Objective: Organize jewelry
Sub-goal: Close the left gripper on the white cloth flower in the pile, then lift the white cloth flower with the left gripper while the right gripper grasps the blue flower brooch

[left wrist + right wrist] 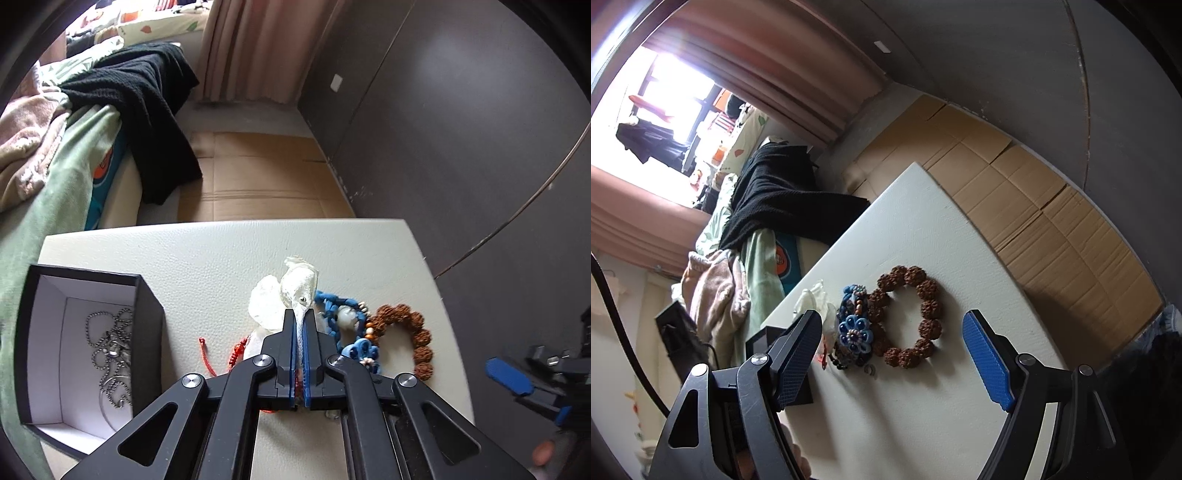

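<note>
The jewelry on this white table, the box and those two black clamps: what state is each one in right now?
Left gripper: shut on the clear plastic pouch.
Clear plastic pouch: pinched at one end, standing up from the table.
Right gripper: open, empty, hovering above the bracelets.
Brown beaded bracelet: flat on the white table, untouched.
Blue flower bracelet: on the table, beside the brown one.
Black open box: lidless, silver ball chain inside.

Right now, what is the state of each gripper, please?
Left gripper: closed on a thin silvery-white plastic pouch.
Right gripper: open, holding nothing, above the brown beaded bracelet.
</note>
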